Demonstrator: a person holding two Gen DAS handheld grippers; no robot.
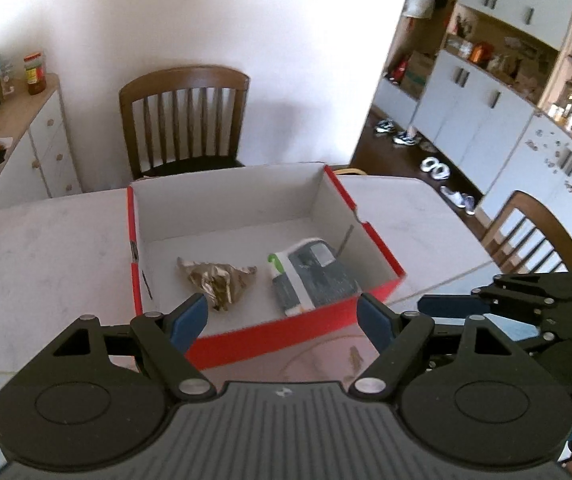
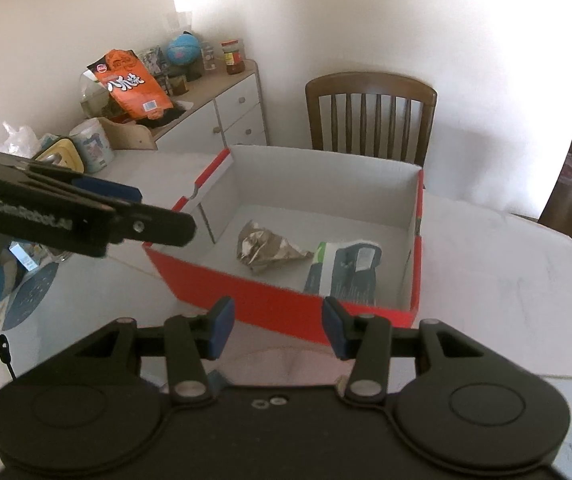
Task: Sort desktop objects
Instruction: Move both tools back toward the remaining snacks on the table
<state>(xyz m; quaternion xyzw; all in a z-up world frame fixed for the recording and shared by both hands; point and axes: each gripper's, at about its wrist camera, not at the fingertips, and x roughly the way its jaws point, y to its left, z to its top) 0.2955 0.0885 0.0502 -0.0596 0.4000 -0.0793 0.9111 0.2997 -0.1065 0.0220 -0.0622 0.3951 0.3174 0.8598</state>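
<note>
Both grippers hang empty above the near side of the red box (image 1: 297, 326) on the table (image 1: 46, 248). The left gripper (image 1: 284, 316) has its jaws spread wide with nothing between them; the right gripper (image 2: 278, 326) stands partly open, also holding nothing. Inside the box lie a crumpled foil wrapper (image 1: 216, 280) and a grey-and-white packet (image 1: 309, 276), side by side, apart. The step appears to fall between placements: the next move calls for locating another loose item on the table.
</note>
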